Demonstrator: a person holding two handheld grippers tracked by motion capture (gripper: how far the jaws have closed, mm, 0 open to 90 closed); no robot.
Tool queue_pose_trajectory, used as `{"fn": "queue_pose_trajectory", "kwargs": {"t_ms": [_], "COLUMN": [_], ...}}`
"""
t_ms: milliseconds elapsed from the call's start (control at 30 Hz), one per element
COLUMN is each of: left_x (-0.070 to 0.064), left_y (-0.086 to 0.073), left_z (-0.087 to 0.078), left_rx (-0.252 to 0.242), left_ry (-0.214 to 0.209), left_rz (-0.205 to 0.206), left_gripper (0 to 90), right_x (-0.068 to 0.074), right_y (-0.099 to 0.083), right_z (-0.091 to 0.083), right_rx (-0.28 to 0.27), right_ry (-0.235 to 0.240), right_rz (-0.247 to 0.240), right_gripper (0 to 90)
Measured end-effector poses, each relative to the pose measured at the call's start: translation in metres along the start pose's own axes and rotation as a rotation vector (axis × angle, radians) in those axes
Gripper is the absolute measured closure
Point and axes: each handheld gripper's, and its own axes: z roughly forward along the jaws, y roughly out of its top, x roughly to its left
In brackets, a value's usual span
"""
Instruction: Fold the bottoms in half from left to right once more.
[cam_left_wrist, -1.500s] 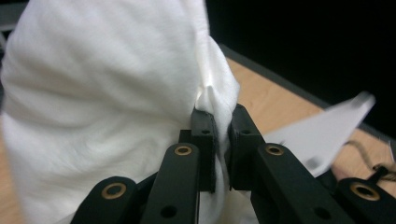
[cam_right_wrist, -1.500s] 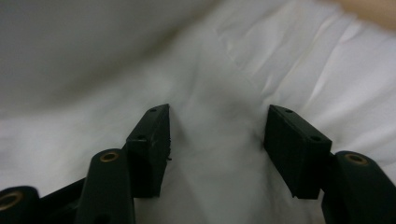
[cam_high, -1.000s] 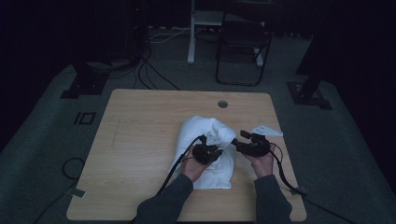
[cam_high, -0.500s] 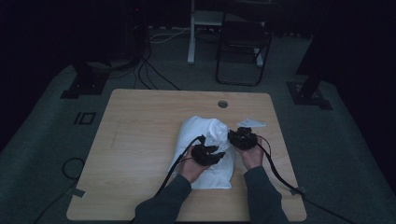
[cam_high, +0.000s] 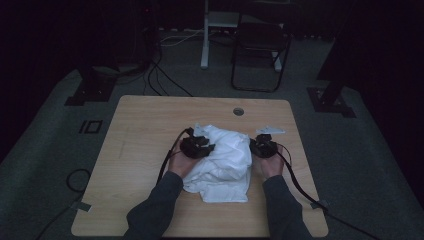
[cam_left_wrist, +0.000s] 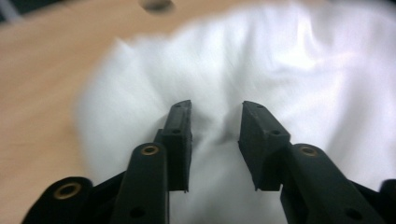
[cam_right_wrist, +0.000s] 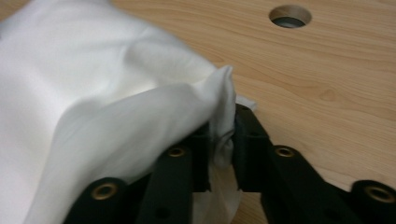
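My right gripper (cam_right_wrist: 219, 140) is clenched on a bunched edge of the white cloth (cam_right_wrist: 93, 93), low in the middle of its own view — the fold is pinched between the jaws. My left gripper (cam_left_wrist: 215, 121) is released, its jaws spread apart over the cloth's folds. In the high view the cloth lies crumpled on the table (cam_high: 150, 125), just right of centre — between my two hands.

Folding chair (cam_high: 260, 55) — floor cables (cam_high: 160, 80) — table (cam_high: 145, 130).
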Motion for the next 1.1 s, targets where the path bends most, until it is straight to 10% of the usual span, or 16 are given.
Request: {"fn": "queue_pose_trajectory", "kwargs": {"t_ms": [333,433,1100], "left_x": [-0.032,-0.026,0.002], "left_y": [-0.016,-0.014,-0.012], "left_z": [0.029,0.032,0.032], "left_rx": [0.041,0.042,0.054], "left_ry": [0.194,0.185,0.283], "left_rz": [0.132,0.119,0.098], "left_gripper": [65.2,65.7,65.6], "right_x": [-0.008,-0.004,0.063], "right_y": [-0.006,-0.007,-0.02], "right_z": [-0.03,-0.045,-0.051], "right_rx": [0.002,-0.037,-0.08], "right_ry": [-0.059,-0.057,0.194], "right_rz": [-0.037,-0.036,-0.142], "right_gripper": [55.5,52.2,40.0]}}
